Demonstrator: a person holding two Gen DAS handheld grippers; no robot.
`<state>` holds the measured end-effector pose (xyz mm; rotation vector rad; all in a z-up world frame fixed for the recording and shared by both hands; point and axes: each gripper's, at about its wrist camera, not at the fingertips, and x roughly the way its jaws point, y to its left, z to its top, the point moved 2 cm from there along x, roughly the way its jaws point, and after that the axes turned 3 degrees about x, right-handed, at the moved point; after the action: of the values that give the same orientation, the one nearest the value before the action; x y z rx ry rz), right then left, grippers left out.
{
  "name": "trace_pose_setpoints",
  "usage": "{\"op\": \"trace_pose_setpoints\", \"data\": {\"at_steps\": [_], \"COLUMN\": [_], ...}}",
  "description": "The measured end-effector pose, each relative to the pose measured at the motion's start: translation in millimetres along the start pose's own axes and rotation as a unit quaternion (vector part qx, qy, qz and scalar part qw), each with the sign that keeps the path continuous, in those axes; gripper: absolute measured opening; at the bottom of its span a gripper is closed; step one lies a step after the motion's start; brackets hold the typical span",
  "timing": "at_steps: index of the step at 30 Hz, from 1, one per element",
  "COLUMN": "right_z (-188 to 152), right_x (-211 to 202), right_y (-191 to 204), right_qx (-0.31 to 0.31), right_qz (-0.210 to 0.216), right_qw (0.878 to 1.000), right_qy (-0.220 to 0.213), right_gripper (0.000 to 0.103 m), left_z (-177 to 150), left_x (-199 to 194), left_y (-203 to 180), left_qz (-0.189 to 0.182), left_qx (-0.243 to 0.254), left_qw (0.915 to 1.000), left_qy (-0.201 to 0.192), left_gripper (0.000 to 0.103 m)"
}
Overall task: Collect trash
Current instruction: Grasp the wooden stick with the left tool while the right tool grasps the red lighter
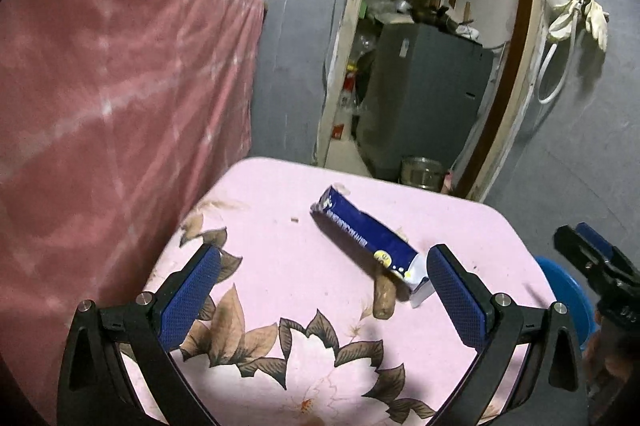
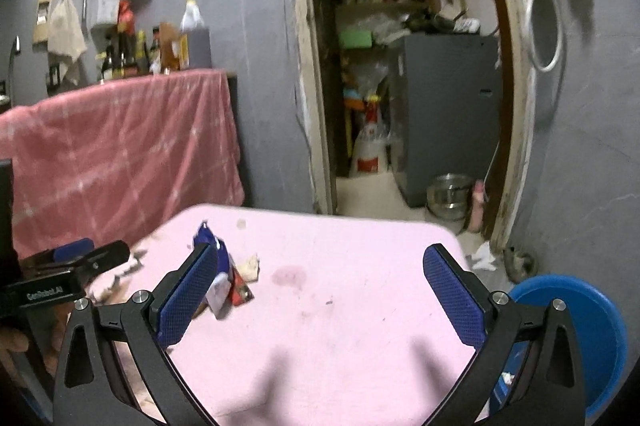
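Note:
A long blue carton (image 1: 366, 236) lies on the pink flowered table (image 1: 288, 266), with a brown stick-shaped scrap (image 1: 385, 296) under its near end. My left gripper (image 1: 324, 264) is open and empty, hovering just short of the carton. In the right wrist view the blue carton (image 2: 208, 236) lies behind my left finger, beside a red and black wrapper (image 2: 242, 292) and a pale crumpled scrap (image 2: 250, 266). My right gripper (image 2: 320, 264) is open and empty over the table's bare right half. The left gripper (image 2: 94, 256) shows at the far left.
A blue bin (image 2: 580, 326) stands by the table's right edge; it also shows in the left wrist view (image 1: 568, 290). A pink-draped counter (image 1: 120, 86) with bottles rises at the left. An open doorway (image 2: 400, 86) lies beyond the table, with a grey cabinet and a steel pot inside.

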<state>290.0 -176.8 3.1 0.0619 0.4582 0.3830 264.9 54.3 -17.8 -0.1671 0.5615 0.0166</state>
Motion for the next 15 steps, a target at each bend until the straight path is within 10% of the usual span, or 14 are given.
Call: {"op": "trace_pose_setpoints", "data": {"at_steps": [6, 15], "right_z": [-10, -14], "right_x": [26, 60], "right_y": [-3, -6], "right_qx": [0.002, 0.006], "right_qz": [0.015, 0.046], "right_qw": [0.999, 0.992], "right_qy": [0.048, 0.118], "right_gripper": [0.086, 0.065], "left_z": [-5, -14], "left_x": [17, 50], "left_y": [-5, -22], "left_qz": [-0.025, -0.053], "left_qx": [0.017, 0.051], "left_qw": [0.999, 0.9906], "left_qy": [0.034, 0.115], "left_gripper": [0.095, 0.056]}}
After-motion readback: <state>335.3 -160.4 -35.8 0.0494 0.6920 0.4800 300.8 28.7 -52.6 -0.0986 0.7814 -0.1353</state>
